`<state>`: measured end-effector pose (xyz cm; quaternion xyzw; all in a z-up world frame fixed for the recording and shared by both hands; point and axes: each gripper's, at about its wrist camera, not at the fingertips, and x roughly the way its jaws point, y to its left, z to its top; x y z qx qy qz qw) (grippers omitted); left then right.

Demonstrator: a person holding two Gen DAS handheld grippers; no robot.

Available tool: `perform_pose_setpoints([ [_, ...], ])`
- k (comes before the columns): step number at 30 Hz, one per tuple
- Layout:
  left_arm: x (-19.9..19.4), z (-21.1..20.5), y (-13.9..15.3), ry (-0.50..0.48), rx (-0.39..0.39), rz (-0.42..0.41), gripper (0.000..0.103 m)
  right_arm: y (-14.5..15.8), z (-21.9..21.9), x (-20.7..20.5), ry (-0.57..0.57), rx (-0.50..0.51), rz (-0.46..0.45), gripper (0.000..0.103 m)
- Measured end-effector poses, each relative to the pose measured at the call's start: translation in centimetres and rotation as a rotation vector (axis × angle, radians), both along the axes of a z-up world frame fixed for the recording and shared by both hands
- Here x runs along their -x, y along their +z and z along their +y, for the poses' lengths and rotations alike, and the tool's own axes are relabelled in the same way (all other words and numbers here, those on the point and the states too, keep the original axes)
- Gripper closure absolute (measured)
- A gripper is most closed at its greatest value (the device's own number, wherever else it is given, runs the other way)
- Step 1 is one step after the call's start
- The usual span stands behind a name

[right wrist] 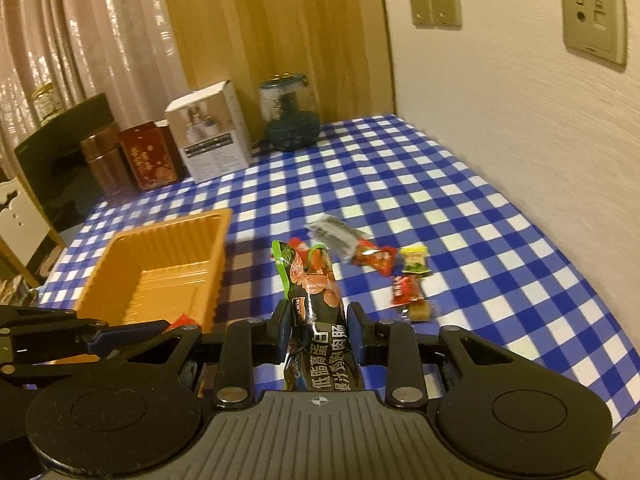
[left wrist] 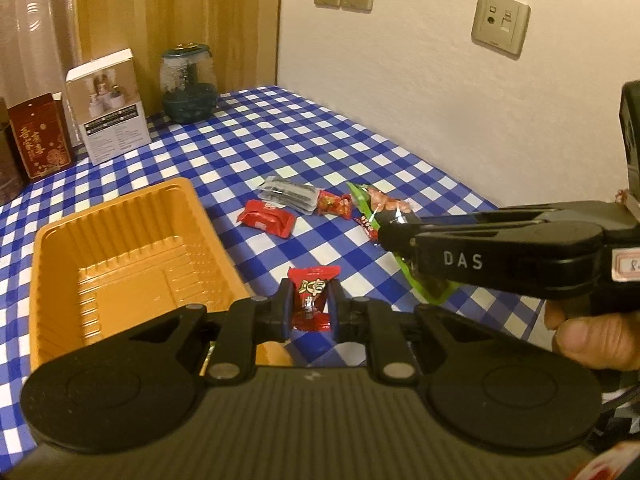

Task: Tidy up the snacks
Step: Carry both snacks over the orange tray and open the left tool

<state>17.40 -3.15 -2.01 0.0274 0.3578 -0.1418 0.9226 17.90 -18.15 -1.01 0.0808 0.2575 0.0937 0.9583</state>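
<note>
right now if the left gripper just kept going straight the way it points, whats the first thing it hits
Probably the checked tablecloth: the left gripper, shut on a red candy, points down past the orange tray. The red snack packet lies near that line, though depth is unclear.

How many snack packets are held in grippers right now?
2. A small red candy packet is clamped in the left gripper; a long black-and-green plastic sausage packet is clamped in the right gripper. Neither view suggests a hidden extra.
</note>
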Motion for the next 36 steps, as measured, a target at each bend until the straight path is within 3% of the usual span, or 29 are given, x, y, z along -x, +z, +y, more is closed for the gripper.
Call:
perform_pose_setpoints([
  [21, 6.6, 8.0, 1.4, 0.162, -0.046, 0.021, 0.087, 0.2, 7.7, 3.9, 0.199, -0.009, -0.008, 0.073],
  [36, 5.3, 10.9, 0.6, 0.237, -0.031, 0.026, 0.087, -0.6, 10.6, 2.7, 0.254, 0.039, 0.005, 0.073],
])
